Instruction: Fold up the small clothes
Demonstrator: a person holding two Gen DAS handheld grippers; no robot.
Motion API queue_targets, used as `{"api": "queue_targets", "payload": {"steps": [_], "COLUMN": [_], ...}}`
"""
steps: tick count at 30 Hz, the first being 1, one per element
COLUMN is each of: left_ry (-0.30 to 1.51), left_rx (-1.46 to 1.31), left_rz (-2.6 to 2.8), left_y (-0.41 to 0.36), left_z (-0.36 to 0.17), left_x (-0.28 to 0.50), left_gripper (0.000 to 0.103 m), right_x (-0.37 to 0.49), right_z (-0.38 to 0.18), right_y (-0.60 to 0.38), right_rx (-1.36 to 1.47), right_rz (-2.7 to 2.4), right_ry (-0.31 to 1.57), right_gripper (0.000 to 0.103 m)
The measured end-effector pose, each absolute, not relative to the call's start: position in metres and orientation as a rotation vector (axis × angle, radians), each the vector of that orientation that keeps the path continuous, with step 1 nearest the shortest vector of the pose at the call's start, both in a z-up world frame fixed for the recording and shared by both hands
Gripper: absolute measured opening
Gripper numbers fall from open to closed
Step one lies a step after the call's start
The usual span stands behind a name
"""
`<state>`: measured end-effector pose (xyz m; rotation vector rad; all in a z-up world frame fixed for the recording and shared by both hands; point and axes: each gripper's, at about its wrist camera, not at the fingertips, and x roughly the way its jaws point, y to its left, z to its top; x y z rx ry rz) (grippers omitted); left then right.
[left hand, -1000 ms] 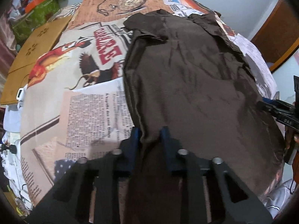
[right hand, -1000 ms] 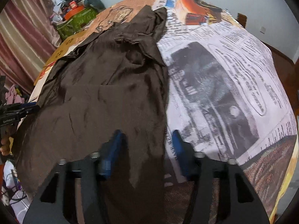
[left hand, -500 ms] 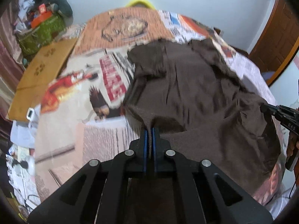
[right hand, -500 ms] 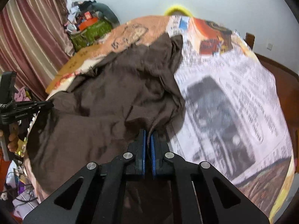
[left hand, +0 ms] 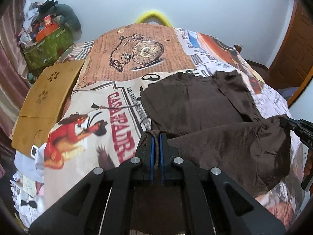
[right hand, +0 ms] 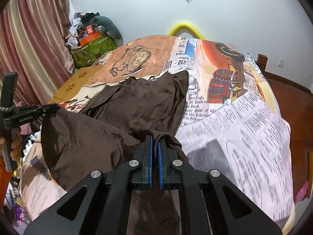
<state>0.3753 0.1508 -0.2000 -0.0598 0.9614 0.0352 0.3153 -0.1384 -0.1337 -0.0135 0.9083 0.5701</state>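
Item one: left tool [left hand: 156,137], blue pads pressed together on the near hem of the brown garment [left hand: 195,105]; I see a dark seam of cloth pinched between them at the 6 o'clock side of my left view.

Item two: right tool [right hand: 154,139], likewise clamped on the same garment, a bunched corner of fabric wrapped over its tips. In my left view this tool appears at 3 o'clock, gripping the opposite corner.

Item three: the garment. Its near edge is lifted off the bed [left hand: 101,121] and stretched between the two tools; the raised part hangs as a loose flap. The far part lies flat on the bedspread toward 12 o'clock, with a sleeve or collar section rumpled at about 1 o'clock.

Item four: the bedspread, printed with newsprint, a pocket watch, a red lettered panel and an orange vintage car.

Item five: a wooden board [left hand: 45,101] with flower cut-outs, at 9 o'clock on the bed's edge.

Item six: a green box [right hand: 92,49] heaped with clutter at 10 o'clock, beside pink curtains [right hand: 29,45].

Item seven: a yellow curved piece [right hand: 185,28] behind the bed at 12 o'clock, against the pale wall.
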Motion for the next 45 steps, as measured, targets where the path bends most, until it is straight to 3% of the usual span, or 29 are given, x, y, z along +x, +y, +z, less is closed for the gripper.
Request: {"api": "queue_targets", "payload": {"steps": [6, 11, 13, 16, 19, 24, 39, 41, 43, 45], "left_ry": [1.039, 1.085, 1.076, 1.037, 1.007, 1.036, 1.163, 1.157, 1.151, 1.146], "left_rx": [-0.049, -0.037, -0.033, -0.048, -0.07, -0.113, -0.217, -0.236, -0.257, -0.263], "left_rz": [0.05, 0.039, 0.057, 0.07, 0.08, 0.098, 0.119, 0.112, 0.088, 0.069], "left_y": [0.156, 0.158, 0.16, 0.167, 0.176, 0.192, 0.202, 0.203, 0.202, 0.199], "left_z": [-0.237, -0.255, -0.25, -0.236, -0.222, -0.221, -0.268, -0.27, -0.27, -0.27], "left_x": [0.407, 0.409, 0.406, 0.394, 0.375, 0.34, 0.284, 0.284, 0.283, 0.283], "left_gripper": [0.005, 0.015, 0.033, 0.051, 0.058, 0.06, 0.06, 0.055, 0.039, 0.033], "right_x": [0.344, 0.351, 0.35, 0.349, 0.342, 0.314, 0.269, 0.268, 0.267, 0.266], "right_z": [-0.158, -0.173, -0.172, -0.165, -0.155, -0.141, -0.178, -0.183, -0.189, -0.19], "right_y": [-0.136, -0.138, -0.138, -0.141, -0.148, -0.16, -0.191, -0.192, -0.19, -0.186], "right_rx": [-0.022, -0.006, -0.005, 0.012, 0.029, -0.015, -0.008, 0.001, 0.001, -0.025], "right_rz": [0.537, 0.538, 0.539, 0.536, 0.533, 0.53, 0.476, 0.477, 0.483, 0.485], "right_ry": [0.953, 0.984, 0.983, 0.994, 0.985, 0.954, 1.112, 1.137, 1.159, 1.161], "right_gripper": [0.005, 0.006, 0.006, 0.012, 0.026, 0.042, 0.042, 0.042, 0.042, 0.045]}}
